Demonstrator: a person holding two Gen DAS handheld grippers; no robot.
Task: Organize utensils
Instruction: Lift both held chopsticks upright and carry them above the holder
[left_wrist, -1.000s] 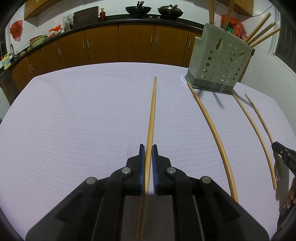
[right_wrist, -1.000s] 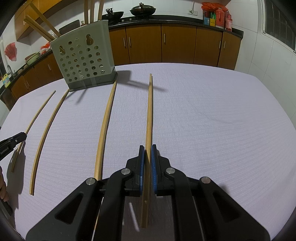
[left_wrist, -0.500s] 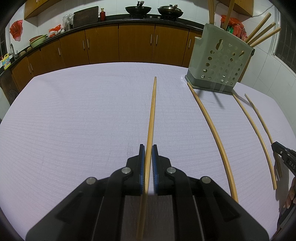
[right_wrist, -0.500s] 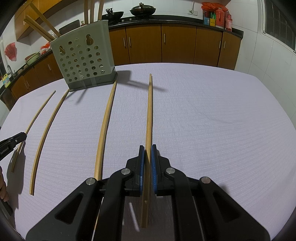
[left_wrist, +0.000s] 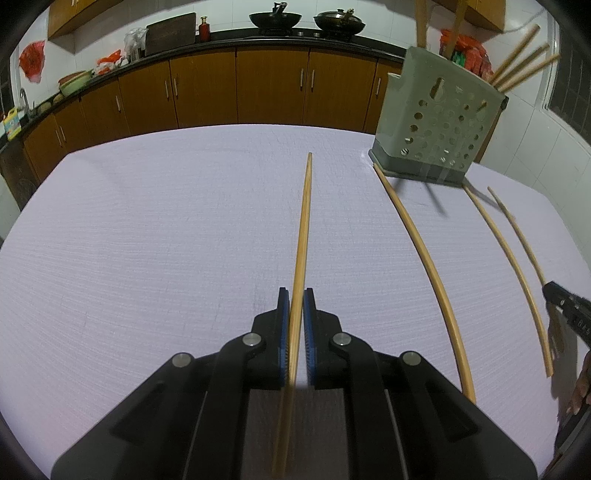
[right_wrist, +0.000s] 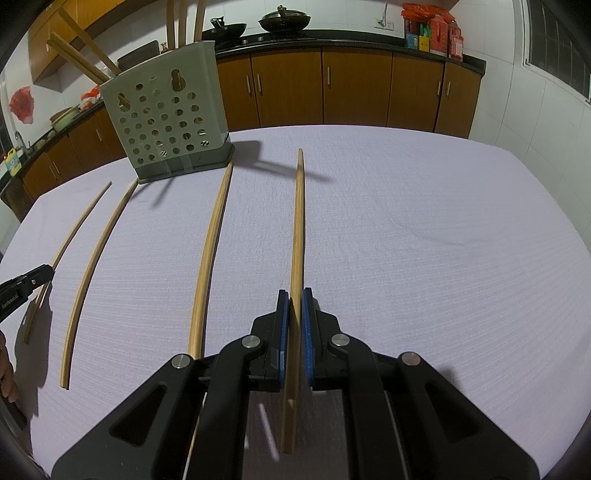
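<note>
Well, the table (left_wrist: 147, 240) is covered with a pale lilac cloth of fine woven ribs. Near its far edge stands the holder (left_wrist: 436, 125), a grey-green plastic box with flat walls. The walls are pierced by many round holes, and the base is darker.

The chopsticks are of smooth, light bamboo, long and thin, and taper toward the far end. The fisheye lens bends the ones near the picture sides.

The left gripper (left_wrist: 295, 295) is black with blue ribbed pads. It is closed on the left chopstick (left_wrist: 303, 229), which points straight to the far edge. The right gripper (right_wrist: 294, 295) is of the same make and clamps the right chopstick (right_wrist: 297, 229) in the same manner. Whether the two held ones are off the cloth I cannot tell.

Compared with one second ago nothing differs. Both grippers and all chopsticks keep their places.

The count on the cloth is four: the two gripped ones at the outside and two free between them. These are the third chopstick (left_wrist: 424, 254) and the fourth chopstick (left_wrist: 508, 258). Both lie flat with their far tips just beside the base of the holder.

Five sticks (left_wrist: 524, 64) stand in the holder, two upright and three leaning outward.
</note>
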